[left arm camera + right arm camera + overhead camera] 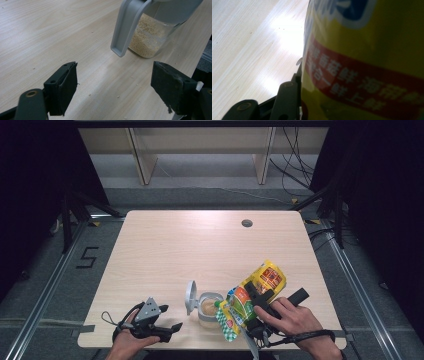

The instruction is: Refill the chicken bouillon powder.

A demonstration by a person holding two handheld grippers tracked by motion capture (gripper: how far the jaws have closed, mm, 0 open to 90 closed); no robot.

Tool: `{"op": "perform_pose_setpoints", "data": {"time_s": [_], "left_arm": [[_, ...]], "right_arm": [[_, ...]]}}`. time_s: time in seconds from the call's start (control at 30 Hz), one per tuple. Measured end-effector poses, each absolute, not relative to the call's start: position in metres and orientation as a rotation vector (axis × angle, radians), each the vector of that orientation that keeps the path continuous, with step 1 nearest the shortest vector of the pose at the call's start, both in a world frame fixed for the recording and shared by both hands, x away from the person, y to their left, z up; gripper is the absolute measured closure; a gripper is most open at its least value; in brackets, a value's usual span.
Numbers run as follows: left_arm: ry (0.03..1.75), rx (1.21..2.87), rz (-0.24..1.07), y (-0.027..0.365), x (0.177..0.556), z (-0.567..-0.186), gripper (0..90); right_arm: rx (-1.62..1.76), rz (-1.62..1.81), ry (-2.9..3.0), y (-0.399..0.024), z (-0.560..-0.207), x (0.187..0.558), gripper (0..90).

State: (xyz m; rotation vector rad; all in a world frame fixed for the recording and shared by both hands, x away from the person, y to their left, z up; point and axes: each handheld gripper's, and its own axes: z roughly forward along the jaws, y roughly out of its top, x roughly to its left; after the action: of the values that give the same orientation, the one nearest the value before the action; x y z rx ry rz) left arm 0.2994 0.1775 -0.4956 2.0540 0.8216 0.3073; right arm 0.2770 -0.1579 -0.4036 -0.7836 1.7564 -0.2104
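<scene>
Pouch [252,297]: I'm clamping it in right gripper [260,301], mouth tilting down-left over jar [208,308]; left gripper [167,329] is idling nearby, jaws apart.

Far half of table [200,240] open for passing, jar [210,310] with raised lid [190,296] standing near the front edge, tilted pouch [252,297] crowding its right side

Lab test cell: bare wooden surface [165,245] on grey carpet, black curtains [30,180], floor rails [45,295], loose cables [295,165], taped floor marking [87,257].
</scene>
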Motion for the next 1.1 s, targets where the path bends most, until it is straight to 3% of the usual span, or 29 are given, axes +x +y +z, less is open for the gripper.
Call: {"op": "perform_pose_setpoints", "data": {"time_s": [1.1], "left_arm": [[0.820,2.053,0.311,0.1767,0.2992,-0.4955,20.7]], "right_arm": [[-0.791,-0.177,1.753,-0.1643,-0.3998,0.2808,60.1]]}}
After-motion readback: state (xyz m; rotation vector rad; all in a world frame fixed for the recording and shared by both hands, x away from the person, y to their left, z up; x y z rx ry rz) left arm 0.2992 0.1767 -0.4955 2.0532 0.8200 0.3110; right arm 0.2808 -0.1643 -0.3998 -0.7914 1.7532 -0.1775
